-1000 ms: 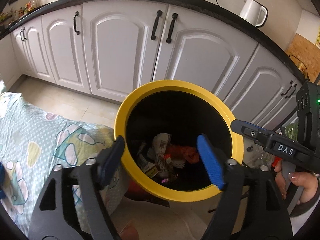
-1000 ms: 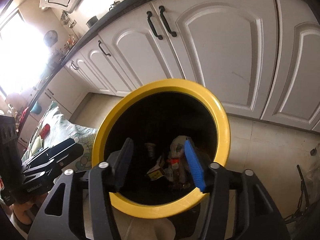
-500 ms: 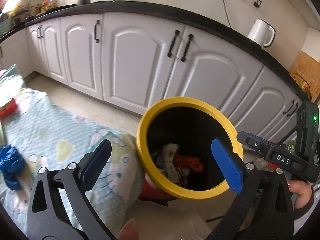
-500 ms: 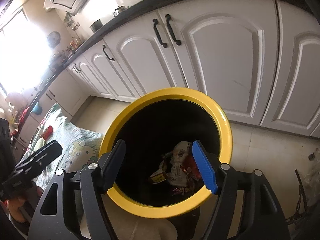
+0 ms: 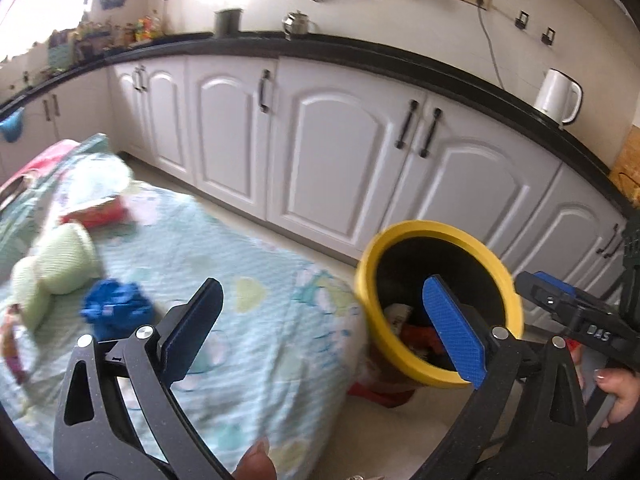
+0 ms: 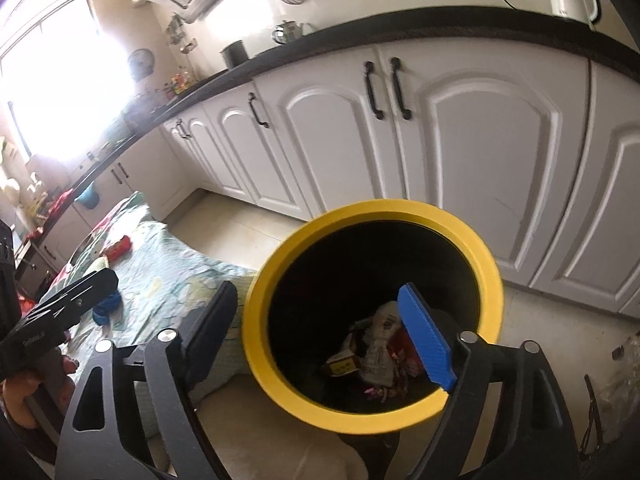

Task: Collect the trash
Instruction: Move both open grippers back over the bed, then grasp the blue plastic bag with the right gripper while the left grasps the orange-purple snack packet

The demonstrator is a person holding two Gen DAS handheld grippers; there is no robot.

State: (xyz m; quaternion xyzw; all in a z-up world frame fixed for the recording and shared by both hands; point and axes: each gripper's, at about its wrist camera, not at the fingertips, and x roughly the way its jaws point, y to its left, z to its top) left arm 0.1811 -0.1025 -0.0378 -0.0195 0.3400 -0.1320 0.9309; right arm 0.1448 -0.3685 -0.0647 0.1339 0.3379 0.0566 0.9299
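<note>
A yellow-rimmed black bin (image 5: 440,236) stands on the floor beside the table and holds crumpled wrappers (image 6: 380,344). My left gripper (image 5: 320,328) is open and empty, above the table's near edge, left of the bin. My right gripper (image 6: 320,332) is open and empty, over the bin's rim (image 6: 372,212). On the light blue patterned tablecloth (image 5: 248,256) lie a crumpled blue scrap (image 5: 116,308), a pale green cup on its side (image 5: 68,258) and a red packet (image 5: 96,214).
White kitchen cabinets (image 5: 340,160) under a black countertop run along the back. A white kettle (image 5: 558,96) stands on the counter at right. Something red (image 5: 380,392) lies on the floor at the bin's base.
My left gripper has swung left and back from over the bin toward the table, bringing the table's items into view. My right gripper has pulled back a little and opened wider over the bin.
</note>
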